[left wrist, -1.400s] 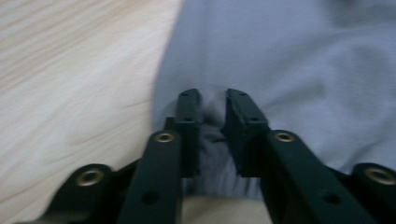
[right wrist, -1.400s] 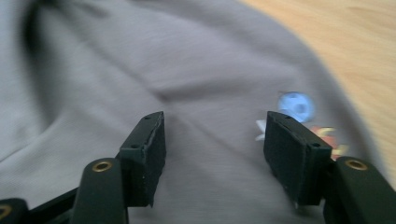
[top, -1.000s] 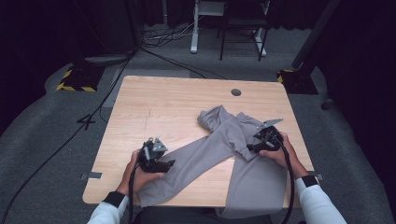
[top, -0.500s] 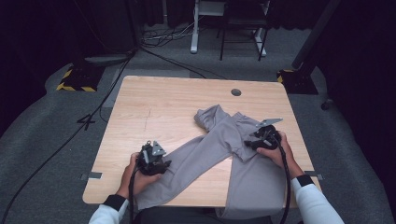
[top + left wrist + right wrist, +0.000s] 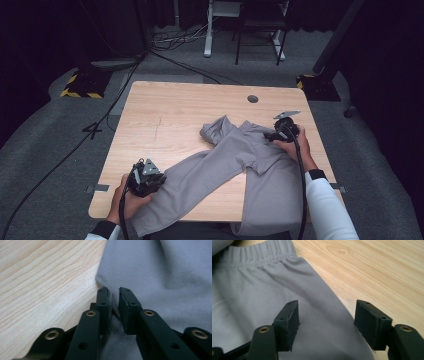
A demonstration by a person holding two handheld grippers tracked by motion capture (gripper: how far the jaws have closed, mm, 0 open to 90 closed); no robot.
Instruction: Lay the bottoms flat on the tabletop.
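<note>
Grey trousers lie spread on the wooden table, both legs hanging over its near edge. At the near left, my left gripper sits at the edge of one leg. Its jaws have just been closing, and in the left gripper view the left gripper pinches a fold of the leg's edge. My right gripper is at the trousers' right side near the elastic waistband. The right gripper is open. Its jaws have just closed a little, with flat cloth lying under the gap, not pinched.
A round cable hole sits near the table's far right. Bare wood stretches across the far and left parts. On the grey floor beyond are cables, a white desk frame and a yellow-and-black striped base.
The left gripper has slid left and nearer along the leg, and its jaws have closed on the cloth edge. The right gripper has moved farther away, up the trousers' right side.
</note>
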